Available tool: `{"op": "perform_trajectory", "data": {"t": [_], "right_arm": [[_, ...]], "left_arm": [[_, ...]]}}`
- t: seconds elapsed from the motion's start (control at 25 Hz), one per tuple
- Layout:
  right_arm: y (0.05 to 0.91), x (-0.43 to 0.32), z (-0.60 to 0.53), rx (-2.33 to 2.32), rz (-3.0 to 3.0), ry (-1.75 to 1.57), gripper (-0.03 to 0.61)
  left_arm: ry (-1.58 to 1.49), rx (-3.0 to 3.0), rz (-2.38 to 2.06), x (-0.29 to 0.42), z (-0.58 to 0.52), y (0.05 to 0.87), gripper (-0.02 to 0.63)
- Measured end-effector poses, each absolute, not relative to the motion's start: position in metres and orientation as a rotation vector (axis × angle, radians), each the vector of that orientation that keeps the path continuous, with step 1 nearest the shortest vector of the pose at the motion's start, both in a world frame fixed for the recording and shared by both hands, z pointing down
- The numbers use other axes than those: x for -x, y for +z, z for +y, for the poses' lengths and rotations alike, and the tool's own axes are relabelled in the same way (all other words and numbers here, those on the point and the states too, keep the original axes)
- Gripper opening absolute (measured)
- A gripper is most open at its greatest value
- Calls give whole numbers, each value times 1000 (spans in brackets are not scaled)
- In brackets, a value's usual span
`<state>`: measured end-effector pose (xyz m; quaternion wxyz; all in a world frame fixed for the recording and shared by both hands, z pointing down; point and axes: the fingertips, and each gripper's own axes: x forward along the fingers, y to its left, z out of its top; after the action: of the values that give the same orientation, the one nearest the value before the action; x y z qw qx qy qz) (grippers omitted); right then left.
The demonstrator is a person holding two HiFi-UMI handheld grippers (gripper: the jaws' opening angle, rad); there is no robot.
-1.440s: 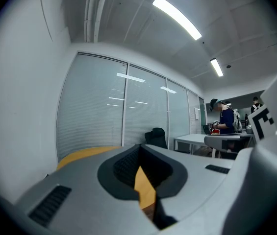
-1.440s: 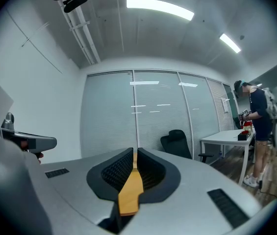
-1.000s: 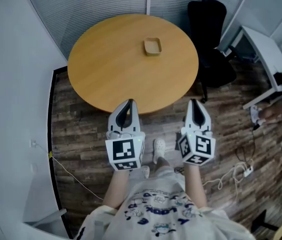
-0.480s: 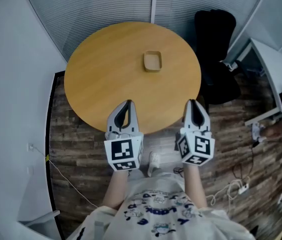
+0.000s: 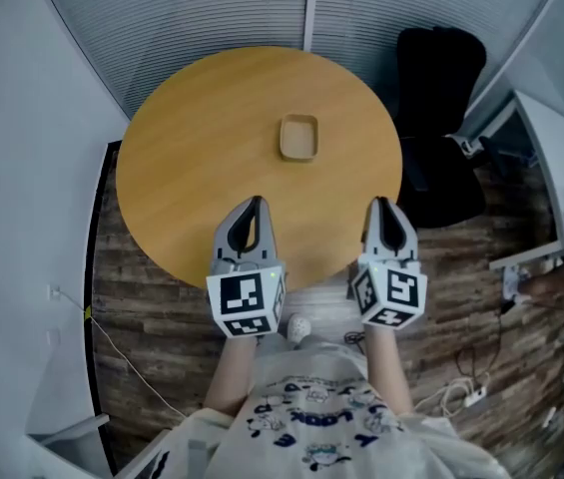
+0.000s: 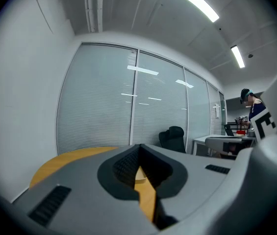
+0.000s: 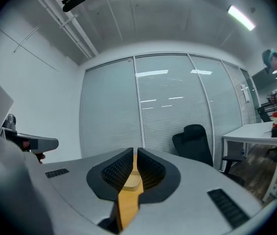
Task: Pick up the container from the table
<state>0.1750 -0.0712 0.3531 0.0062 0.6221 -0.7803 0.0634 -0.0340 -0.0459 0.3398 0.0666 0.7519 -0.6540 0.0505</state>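
Note:
A small shallow tan container (image 5: 298,138) lies right of centre on the round wooden table (image 5: 192,138). My left gripper (image 5: 253,204) hovers over the table's near edge, well short of the container and slightly left of it; its jaws are shut with nothing between them. My right gripper (image 5: 381,204) is level with it at the near right edge, also shut and empty. In the left gripper view a sliver of the container (image 6: 139,174) shows behind the gripper (image 6: 139,148). In the right gripper view the container (image 7: 133,181) lies straight ahead of the gripper (image 7: 135,153).
A black office chair (image 5: 441,58) stands behind the table at the right. A white desk (image 5: 561,168) is at the far right, with cables (image 5: 456,397) on the wood floor. Blinded glass walls (image 5: 212,8) close the back. A person (image 6: 250,102) stands far off.
The table has come nearer in the head view. Both grippers, earlier over the floor before the table, now reach over its near edge. Their jaws have not changed.

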Motion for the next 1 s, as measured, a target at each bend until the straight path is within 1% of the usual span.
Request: {"op": "perform_trajectory", "data": {"t": [0.2, 0.52, 1.0], "right_arm": [[360, -177, -95, -1920, -2454, 226, 26], [373, -168, -124, -1910, -2435, 258, 26], [394, -154, -185, -1897, -2366, 288, 26]], "left_arm": [[182, -2243, -1964, 28, -67, 349, 2], [213, -2211, -1951, 39, -96, 363, 2], [252, -2190, -1873, 47, -171, 388, 2]]}}
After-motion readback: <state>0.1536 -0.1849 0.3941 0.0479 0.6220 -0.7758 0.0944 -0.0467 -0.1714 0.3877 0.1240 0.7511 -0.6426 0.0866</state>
